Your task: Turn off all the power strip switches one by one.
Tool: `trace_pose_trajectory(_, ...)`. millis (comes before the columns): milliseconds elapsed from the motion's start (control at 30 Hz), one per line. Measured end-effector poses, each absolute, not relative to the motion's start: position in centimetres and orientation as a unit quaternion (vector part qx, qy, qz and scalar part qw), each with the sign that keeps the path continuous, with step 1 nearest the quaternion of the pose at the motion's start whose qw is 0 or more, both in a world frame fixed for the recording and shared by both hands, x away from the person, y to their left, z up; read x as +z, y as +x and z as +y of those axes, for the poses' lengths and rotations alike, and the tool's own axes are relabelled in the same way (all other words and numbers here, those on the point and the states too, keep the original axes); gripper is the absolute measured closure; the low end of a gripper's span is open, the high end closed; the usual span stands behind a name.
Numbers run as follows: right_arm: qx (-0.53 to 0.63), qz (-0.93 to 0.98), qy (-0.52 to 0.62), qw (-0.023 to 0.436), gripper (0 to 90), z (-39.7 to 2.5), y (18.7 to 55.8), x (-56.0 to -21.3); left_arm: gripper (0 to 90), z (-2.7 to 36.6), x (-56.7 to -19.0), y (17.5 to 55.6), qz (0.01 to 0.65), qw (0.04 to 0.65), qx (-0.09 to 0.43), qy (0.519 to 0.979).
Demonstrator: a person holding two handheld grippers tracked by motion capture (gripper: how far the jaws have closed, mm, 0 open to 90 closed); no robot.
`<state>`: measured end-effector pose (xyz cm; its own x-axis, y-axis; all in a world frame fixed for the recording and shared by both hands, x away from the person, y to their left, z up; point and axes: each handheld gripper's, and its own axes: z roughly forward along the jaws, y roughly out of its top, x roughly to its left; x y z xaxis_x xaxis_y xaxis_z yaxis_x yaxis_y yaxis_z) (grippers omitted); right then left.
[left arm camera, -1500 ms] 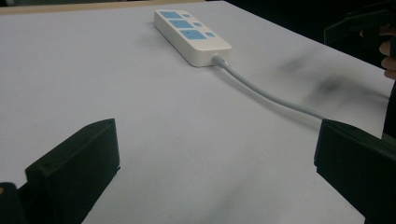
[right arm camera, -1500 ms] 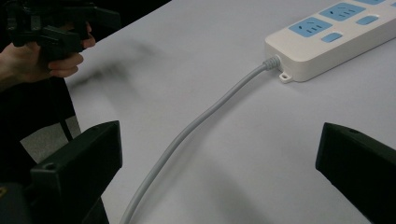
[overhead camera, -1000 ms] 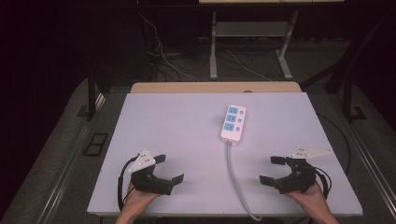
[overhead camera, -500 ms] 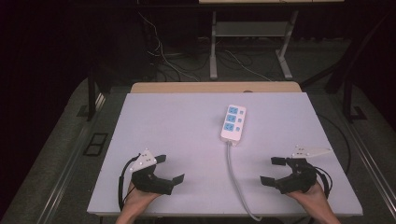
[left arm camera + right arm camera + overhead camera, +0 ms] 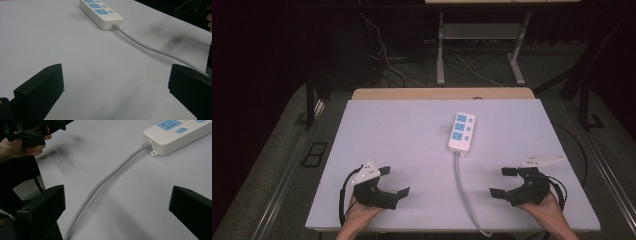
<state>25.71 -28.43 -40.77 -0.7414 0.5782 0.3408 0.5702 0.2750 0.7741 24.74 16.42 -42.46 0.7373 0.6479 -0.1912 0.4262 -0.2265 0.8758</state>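
Note:
A white power strip (image 5: pixel 461 131) with blue sockets lies right of the middle of the white table (image 5: pixel 402 130). Its grey cable (image 5: pixel 463 190) runs toward the front edge. My left gripper (image 5: pixel 394 181) rests near the front left, open, nothing between its jaws. My right gripper (image 5: pixel 501 182) sits near the front right, also open and empty. In the left gripper view the power strip (image 5: pixel 101 10) and cable (image 5: pixel 150 48) lie beyond the wide-apart jaws of the left gripper (image 5: pixel 116 75). In the right gripper view the cable (image 5: pixel 112 173) passes between the spread jaws of the right gripper (image 5: pixel 117 197) toward the power strip (image 5: pixel 180 135).
Behind the table a wooden board edge (image 5: pixel 442 93) shows, then dark floor with loose cables (image 5: pixel 387 65) and metal stand legs (image 5: pixel 440 55). The other hand and its gripper (image 5: pixel 27 135) appear at the top left of the right gripper view.

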Motion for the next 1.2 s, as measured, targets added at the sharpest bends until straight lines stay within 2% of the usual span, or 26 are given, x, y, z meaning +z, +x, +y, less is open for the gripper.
trace_pose_trajectory(1200,0.454,0.832,0.318,0.012,0.4,-26.8,30.3,-36.1,0.0,16.4,-42.6,24.7,0.35,0.517,0.104,0.774)
